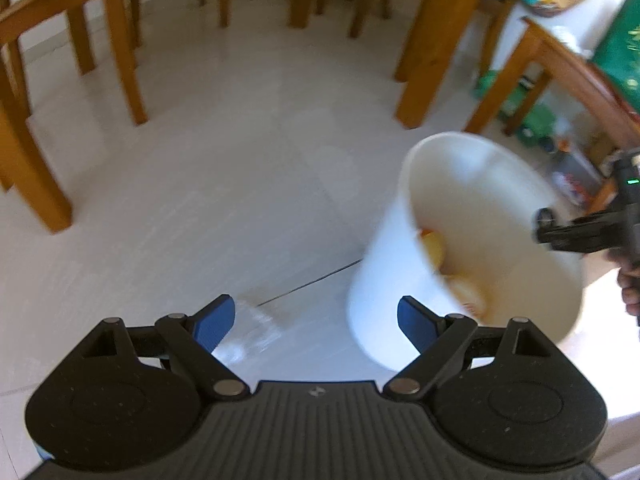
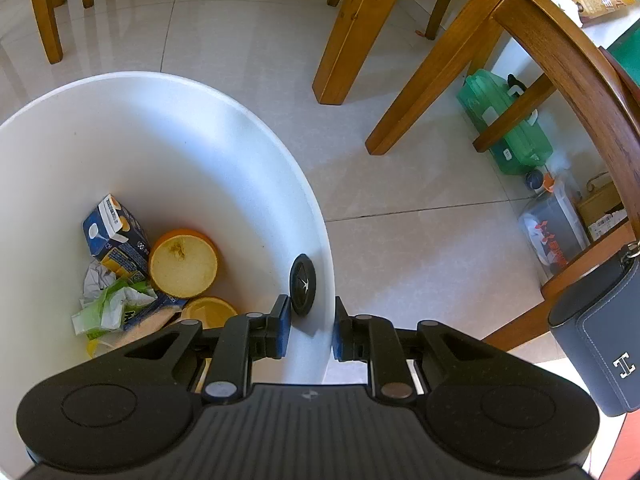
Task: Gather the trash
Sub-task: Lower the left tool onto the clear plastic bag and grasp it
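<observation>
Clamped on the wall of the white bin [image 2: 168, 152] is the right gripper [image 2: 310, 330]: one blue pad is pressed against the inside of the rim, the other against the outside, and a black round disc [image 2: 303, 285] on the inner wall is seen just ahead of the inner pad. The left gripper [image 1: 316, 326] is held with its jaws wide apart and nothing between them; only pale floor tile [image 1: 240, 168] is seen ahead of it. From the left wrist view the bin [image 1: 384, 300] is found ahead and to the right of the left gripper, tilted and blurred, partly behind its right finger, with the right gripper [image 1: 568, 232] and part of a hand [image 1: 630, 284] seen at the bin's far side.

Wooden chair and table legs [image 2: 356, 32] are seen beyond both grippers across the floor. A dark grey pouch [image 2: 604, 344] is hung to the right of the right gripper, and a green plastic container [image 2: 508, 128] is placed farther ahead on that side under the furniture.

Inside the bin, ahead and to the left of the right gripper, the trash is gathered at the bottom: a blue drink carton [image 2: 116, 236], an orange half with its cut face up [image 2: 183, 263], a second orange half [image 2: 210, 311] nearer the gripper, and crumpled white and green wrappers [image 2: 112, 304] beside them.
</observation>
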A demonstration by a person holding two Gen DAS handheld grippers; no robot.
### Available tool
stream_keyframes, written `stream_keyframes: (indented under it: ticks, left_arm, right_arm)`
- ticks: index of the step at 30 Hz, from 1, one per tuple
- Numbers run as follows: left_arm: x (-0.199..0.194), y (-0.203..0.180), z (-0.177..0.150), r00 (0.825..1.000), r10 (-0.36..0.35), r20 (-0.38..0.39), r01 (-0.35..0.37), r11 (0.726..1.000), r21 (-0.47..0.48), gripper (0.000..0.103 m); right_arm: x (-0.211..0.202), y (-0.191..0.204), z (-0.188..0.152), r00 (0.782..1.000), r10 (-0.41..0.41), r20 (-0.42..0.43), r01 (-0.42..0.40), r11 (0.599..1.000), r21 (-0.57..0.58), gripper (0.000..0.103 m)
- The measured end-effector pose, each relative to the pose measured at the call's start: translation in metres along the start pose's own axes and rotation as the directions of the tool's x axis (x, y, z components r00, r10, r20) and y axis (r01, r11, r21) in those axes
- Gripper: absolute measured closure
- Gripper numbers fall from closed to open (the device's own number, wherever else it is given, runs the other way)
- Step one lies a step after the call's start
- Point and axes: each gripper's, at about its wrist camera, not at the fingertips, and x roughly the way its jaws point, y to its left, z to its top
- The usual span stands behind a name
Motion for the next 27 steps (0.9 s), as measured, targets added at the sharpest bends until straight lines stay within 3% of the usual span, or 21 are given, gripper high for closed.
stream_keyframes:
  ticks: [9,15,21,27]
  left_arm:
    - [0.060,0.052,-0.027,0.995,0.039,-0.091,-0.055,0.983,-0.178,0.013]
    - [0.105,0.073,-0.020,0.998,0.049,-0.045,-0.057,0.976,-0.211,0.013]
    - [0.166,0.093,-0.033,0.990,0.075,-0.119,-0.106,0.954,-0.281,0.013]
    - [0.190,0.104,-0.056,0.981,0.085,-0.175,-0.141,0.931,-0.337,0.014]
  right_arm:
    - [0.000,0.001,-0.002,1.000,0.006,0.002,-0.006,1.000,-0.015,0.080]
    - [0.001,0.000,-0.002,1.000,0.003,-0.004,-0.003,1.000,-0.020,0.079]
    - [0.001,-0.001,0.001,1.000,0.007,-0.020,-0.007,1.000,-0.001,0.080]
    - [0.001,0.002,0.000,1.000,-0.006,-0.017,0.006,1.000,-0.025,0.079]
